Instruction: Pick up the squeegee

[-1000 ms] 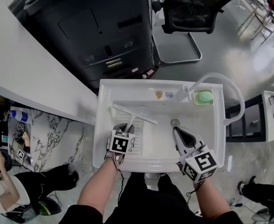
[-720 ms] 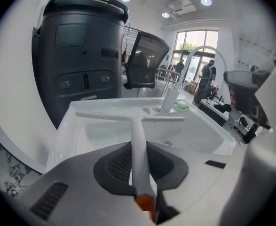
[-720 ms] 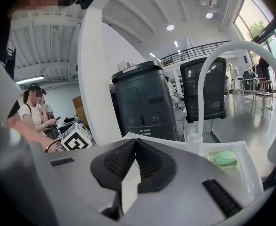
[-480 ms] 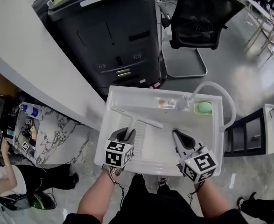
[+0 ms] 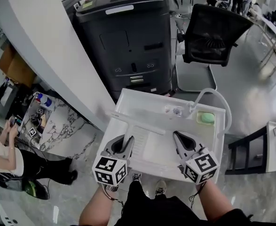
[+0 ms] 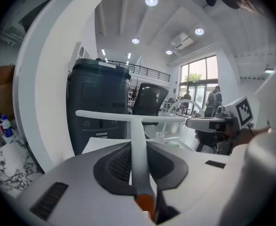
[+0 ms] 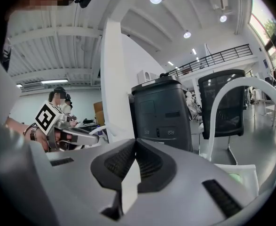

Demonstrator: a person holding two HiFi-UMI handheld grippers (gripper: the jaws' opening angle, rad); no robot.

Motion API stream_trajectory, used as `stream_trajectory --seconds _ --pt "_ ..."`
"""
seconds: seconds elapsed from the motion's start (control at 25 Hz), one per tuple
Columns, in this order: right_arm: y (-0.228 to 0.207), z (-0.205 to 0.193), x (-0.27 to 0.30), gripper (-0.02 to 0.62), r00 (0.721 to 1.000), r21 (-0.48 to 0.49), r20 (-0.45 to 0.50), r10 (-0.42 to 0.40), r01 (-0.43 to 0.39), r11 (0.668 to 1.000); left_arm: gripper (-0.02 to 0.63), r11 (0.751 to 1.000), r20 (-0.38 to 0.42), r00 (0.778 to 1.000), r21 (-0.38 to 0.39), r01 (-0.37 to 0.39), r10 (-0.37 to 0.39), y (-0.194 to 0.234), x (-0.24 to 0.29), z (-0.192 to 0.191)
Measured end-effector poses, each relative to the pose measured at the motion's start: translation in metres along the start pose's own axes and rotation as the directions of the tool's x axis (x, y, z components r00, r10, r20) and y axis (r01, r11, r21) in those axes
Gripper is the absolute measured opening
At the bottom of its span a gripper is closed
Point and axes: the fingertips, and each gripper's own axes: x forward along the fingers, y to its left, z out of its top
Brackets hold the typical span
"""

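Observation:
The squeegee [image 5: 137, 123] is a white T-shaped tool with a long thin blade bar and a straight handle. It hangs above the white sink basin [image 5: 124, 99], blade bar away from me. My left gripper [image 5: 127, 140] is shut on its handle. In the left gripper view the handle [image 6: 137, 145] runs out between the dark pads and the blade bar [image 6: 128, 116] lies level across the view. My right gripper [image 5: 178, 137] is raised beside it on the right, shut with nothing in it; its tips [image 7: 136, 141] meet.
A green sponge [image 5: 205, 118] lies in the basin's far right corner under a curved white faucet hose [image 5: 216, 97]. A black machine [image 5: 128, 41] and a black chair [image 5: 214, 34] stand behind the basin. A curved white counter [image 5: 43, 46] runs at left, where a person [image 5: 6, 154] sits.
My left gripper has risen with the squeegee, lifting it from the basin floor. The right gripper has also risen a little, and the head view now takes in more of the room.

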Motion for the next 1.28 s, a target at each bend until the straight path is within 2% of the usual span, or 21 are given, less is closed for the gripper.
stream_trajectory --seconds 0.32,0.6,0.72,0.96,1.28 --pt "0.035 0.008 0.013 0.017 0.997 -0.003 0.016 0.079 -0.079 0.997 0.071 0.997 0.079 0.994 -0.006 -0.075 0.075 0.004 -0.072 0.015" --pt "0.088 0.008 0.023 0.017 0.996 -0.014 0.017 0.085 -0.085 0.996 0.071 0.997 0.099 0.992 -0.017 -0.074 0.075 0.029 -0.121 0.008" --pt "0.112 0.007 0.02 0.017 0.999 -0.017 0.023 0.048 -0.047 0.999 0.071 0.999 0.104 0.994 -0.009 -0.038 0.038 0.039 -0.142 0.003" --pt "0.157 0.004 -0.004 0.017 0.996 -0.011 0.048 -0.078 0.079 0.997 0.071 0.998 0.111 0.992 0.031 0.061 -0.064 0.054 -0.183 -0.007" --pt "0.216 -0.008 -0.054 0.017 0.963 -0.007 0.069 -0.261 0.262 0.965 0.071 0.97 0.094 0.966 0.076 0.233 -0.24 0.056 -0.225 -0.029"
